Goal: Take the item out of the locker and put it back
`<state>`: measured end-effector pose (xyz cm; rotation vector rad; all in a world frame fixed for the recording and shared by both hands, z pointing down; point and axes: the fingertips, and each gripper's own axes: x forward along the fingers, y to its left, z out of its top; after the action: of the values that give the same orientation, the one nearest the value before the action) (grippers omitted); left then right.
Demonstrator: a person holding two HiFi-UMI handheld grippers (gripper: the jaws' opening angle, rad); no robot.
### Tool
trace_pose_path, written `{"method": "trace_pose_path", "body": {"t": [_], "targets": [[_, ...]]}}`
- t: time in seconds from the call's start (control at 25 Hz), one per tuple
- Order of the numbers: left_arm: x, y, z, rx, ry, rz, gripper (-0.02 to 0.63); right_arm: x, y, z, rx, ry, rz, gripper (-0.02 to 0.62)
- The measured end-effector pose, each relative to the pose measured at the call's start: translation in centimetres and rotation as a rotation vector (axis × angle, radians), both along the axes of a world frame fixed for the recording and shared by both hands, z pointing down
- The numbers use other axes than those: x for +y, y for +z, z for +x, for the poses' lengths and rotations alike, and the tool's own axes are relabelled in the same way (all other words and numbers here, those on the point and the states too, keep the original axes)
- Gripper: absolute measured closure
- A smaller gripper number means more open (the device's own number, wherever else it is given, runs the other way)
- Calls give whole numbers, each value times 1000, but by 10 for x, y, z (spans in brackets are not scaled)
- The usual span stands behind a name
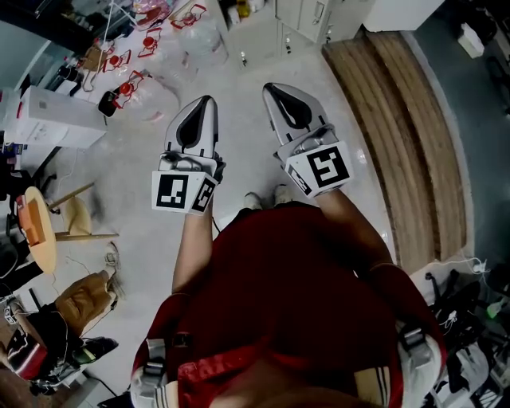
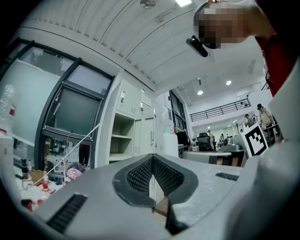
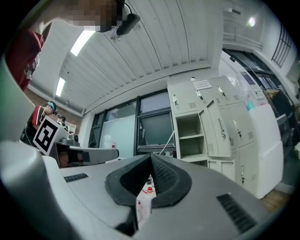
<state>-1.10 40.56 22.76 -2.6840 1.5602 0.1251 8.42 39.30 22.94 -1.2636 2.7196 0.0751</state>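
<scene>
A bank of pale lockers (image 3: 225, 126) stands ahead, one door swung open on a compartment (image 3: 190, 136) with bare shelves. The same open compartment (image 2: 123, 138) shows in the left gripper view. No item can be made out inside it. My left gripper (image 1: 201, 107) and right gripper (image 1: 275, 92) are held side by side at waist height over the floor, some way from the lockers (image 1: 307, 20). The left gripper (image 2: 152, 157) has its jaws together with nothing between them. The right gripper (image 3: 151, 157) is also shut and empty.
Clear plastic bottles with red caps and labels (image 1: 151, 76) lie heaped on the floor to the left. A white box (image 1: 56, 119) and a small round table (image 1: 40, 227) stand further left. A wooden platform (image 1: 414, 135) runs along the right. Desks and people (image 2: 220, 145) fill the room behind.
</scene>
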Motion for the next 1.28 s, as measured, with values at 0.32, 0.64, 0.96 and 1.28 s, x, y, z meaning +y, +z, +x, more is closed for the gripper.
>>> {"method": "trace_pose_path", "body": {"t": [0.32,0.64,0.96,1.28], "targets": [[-11,7,25,-30,-10,-9,600,-18,18,24,14,-11,-44,491],[-37,15,14,-28,-31,-12,600,-50,44,22,93,20,-104,378],[-96,34,-17,4,-25,-17,600,-105,64,-7,152,42,-119,357],[-198,45,-61,-25,1,-15,600,-202,79,-48,171,82,-148,356]]}}
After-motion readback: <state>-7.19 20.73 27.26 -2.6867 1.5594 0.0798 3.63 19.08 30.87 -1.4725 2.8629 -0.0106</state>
